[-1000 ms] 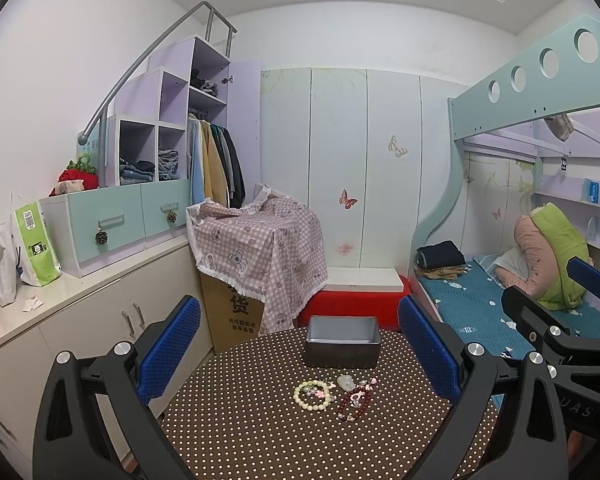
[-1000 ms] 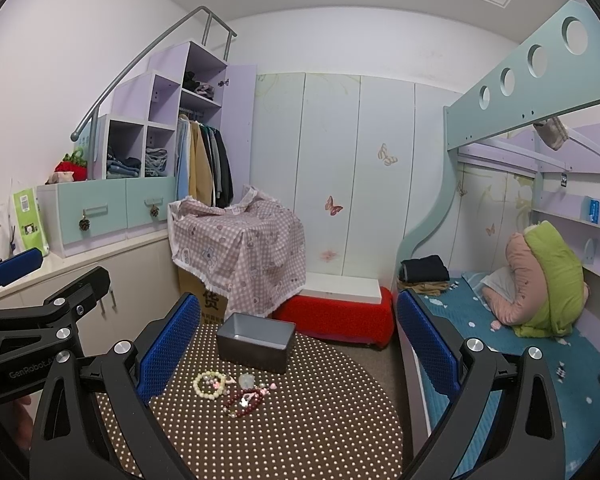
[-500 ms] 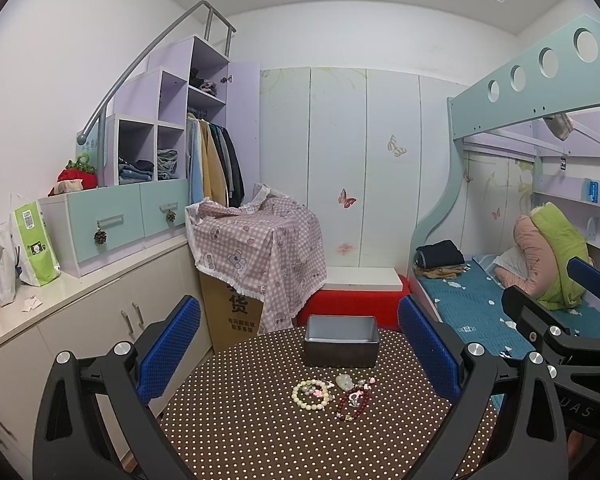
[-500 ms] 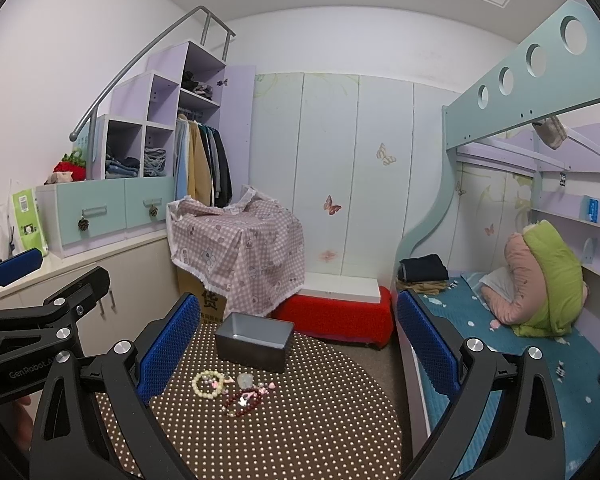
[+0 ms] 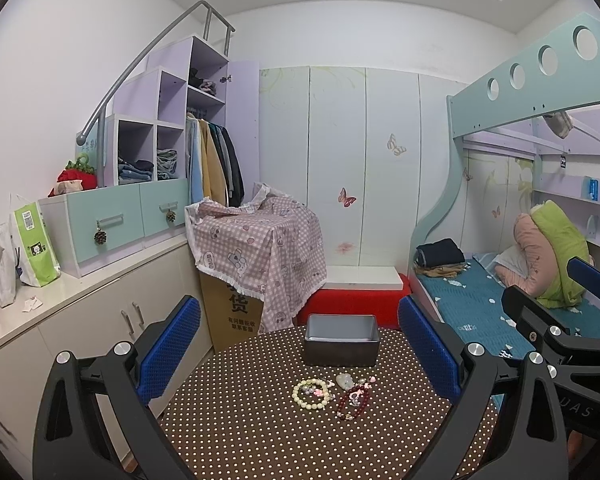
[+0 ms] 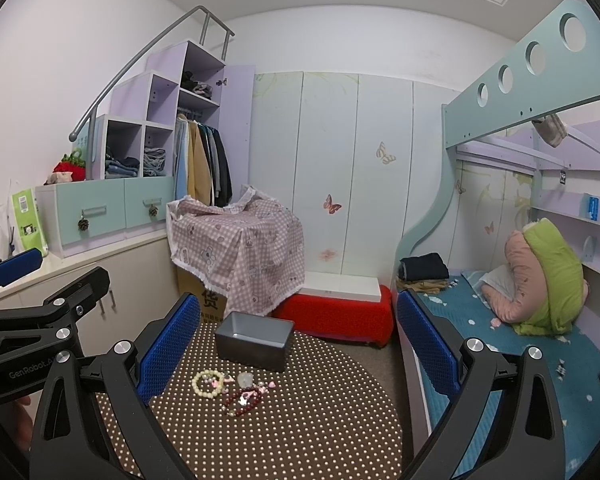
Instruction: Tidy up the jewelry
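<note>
A cream bead bracelet (image 5: 310, 394) (image 6: 208, 381), a dark red bead bracelet (image 5: 353, 397) (image 6: 242, 399), a pale stone pendant (image 5: 345, 379) (image 6: 245, 379) and small pink pieces lie together on the brown polka-dot table (image 5: 260, 432) (image 6: 320, 432). A grey open box (image 5: 341, 340) (image 6: 254, 340) stands just behind them. My left gripper (image 5: 300, 354) is open and empty, held above the table's near side. My right gripper (image 6: 298, 350) is open and empty too, to the right of the jewelry. Each gripper shows at the edge of the other's view.
A box draped in pink checked cloth (image 5: 260, 248) and a red-and-white bench (image 5: 356, 292) stand behind the table. White cabinets with a countertop (image 5: 60, 300) run along the left. A bunk bed (image 5: 500, 300) lies on the right.
Both grippers have drifted slightly; the views shift a little. The jewelry and box have not moved. Both jaws stay open.
</note>
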Demonstrator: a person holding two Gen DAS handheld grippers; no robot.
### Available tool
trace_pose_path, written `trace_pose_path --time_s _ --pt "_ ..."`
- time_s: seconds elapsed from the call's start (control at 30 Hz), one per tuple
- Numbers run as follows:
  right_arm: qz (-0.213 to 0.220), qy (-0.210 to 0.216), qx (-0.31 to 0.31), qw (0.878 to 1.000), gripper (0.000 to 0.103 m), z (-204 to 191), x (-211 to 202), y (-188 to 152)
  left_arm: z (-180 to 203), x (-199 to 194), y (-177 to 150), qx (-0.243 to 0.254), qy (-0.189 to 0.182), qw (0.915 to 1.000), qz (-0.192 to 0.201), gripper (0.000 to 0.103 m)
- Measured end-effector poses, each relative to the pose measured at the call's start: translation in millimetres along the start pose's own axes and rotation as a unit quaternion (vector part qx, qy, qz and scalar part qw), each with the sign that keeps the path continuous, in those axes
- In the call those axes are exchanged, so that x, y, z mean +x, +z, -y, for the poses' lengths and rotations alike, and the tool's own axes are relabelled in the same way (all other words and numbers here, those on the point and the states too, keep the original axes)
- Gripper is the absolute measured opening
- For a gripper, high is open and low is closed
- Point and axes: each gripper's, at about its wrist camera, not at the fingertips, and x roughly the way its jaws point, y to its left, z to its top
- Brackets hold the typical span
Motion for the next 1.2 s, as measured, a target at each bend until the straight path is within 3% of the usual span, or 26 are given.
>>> trace_pose_path --time_s 0.77,1.03,1.2 --pt "-0.010 0.002 0.003 1.000 0.095 9 13 -6 2 17 -9 0.003 -0.009 0.9998 -0.017 0.096" --pt "-0.044 -0.001 0.008 0.999 0.095 13 46 -21 -16 56 -24 -0.021 -0.006 0.9973 -0.070 0.096" --pt "-0.083 0.000 0.012 0.996 0.095 16 81 -39 -29 99 -47 -0.031 -0.002 0.9912 -0.128 0.096"
